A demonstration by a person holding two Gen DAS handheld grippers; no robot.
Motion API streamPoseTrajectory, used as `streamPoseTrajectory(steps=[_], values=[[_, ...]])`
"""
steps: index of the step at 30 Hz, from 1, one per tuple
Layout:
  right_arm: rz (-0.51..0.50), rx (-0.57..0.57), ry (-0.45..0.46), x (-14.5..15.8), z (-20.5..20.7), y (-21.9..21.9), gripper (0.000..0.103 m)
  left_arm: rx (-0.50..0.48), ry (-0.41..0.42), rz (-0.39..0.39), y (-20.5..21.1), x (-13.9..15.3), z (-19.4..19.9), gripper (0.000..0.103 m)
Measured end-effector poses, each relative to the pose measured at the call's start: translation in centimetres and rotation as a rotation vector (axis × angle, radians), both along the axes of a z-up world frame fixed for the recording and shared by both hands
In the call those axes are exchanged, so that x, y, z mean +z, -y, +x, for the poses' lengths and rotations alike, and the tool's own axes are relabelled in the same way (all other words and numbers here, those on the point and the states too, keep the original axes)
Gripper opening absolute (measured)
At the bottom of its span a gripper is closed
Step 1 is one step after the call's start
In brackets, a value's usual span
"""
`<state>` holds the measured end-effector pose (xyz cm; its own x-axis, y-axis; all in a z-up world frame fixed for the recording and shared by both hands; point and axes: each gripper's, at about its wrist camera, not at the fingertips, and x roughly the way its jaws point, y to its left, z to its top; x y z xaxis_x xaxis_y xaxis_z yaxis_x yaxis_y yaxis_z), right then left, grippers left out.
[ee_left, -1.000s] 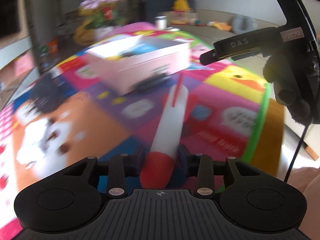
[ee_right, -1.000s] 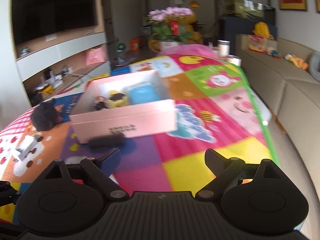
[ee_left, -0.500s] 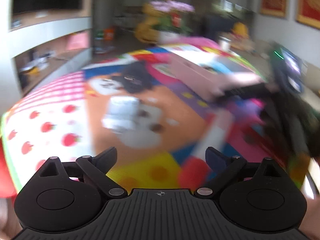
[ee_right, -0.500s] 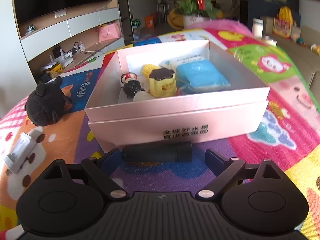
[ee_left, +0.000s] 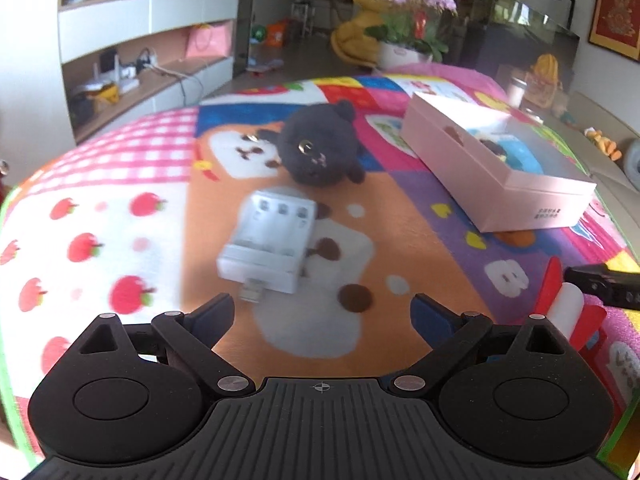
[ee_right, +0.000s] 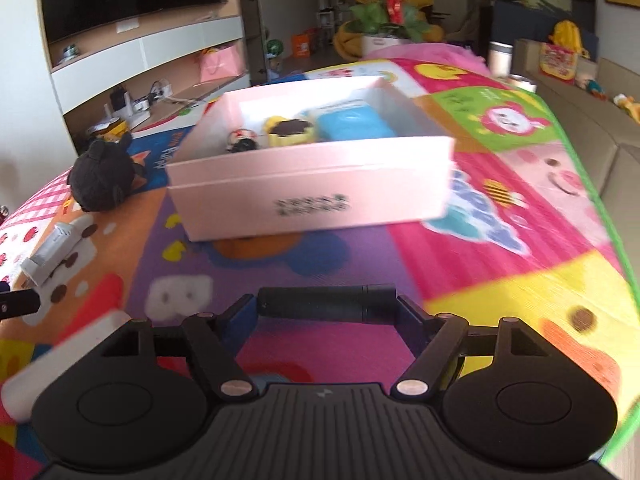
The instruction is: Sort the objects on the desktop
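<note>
Both views are shot from the wrists, angled down along the gripper fingers, low and close over the colourful cartoon-print mat point(ee_left: 420, 216). The left view is aimed at the white plastic battery charger point(ee_left: 269, 245); the right one is pointed at the open pink cardboard box point(ee_right: 312, 196). Charger, box and the black round plush toy point(ee_right: 102, 182) are caught in both, just from different sides.

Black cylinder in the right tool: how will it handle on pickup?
Right tool jaws have just been closing, and the black cylinder spans them end to end. Looks rigid, so probably no flex. Round, smooth-looking body: may roll on the mat if released. End-on grip could let it pivot or slip.
</note>
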<state>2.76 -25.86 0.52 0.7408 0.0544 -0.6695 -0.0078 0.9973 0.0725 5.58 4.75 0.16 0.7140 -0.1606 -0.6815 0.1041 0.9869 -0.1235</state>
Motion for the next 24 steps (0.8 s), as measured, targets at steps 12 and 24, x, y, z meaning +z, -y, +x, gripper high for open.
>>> streamPoseTrajectory(steps=[12, 24], values=[[-0.008, -0.045, 0.058, -0.6, -1.1, 0.9, 0.080, 0.143, -0.017, 0.086, 1.1, -0.9, 8.5, 0.101], [0.053, -0.027, 0.063, -0.6, -1.1, 1.5, 0.089, 0.069, 0.023, 0.189, 2.5, -1.0, 10.4, 0.092]])
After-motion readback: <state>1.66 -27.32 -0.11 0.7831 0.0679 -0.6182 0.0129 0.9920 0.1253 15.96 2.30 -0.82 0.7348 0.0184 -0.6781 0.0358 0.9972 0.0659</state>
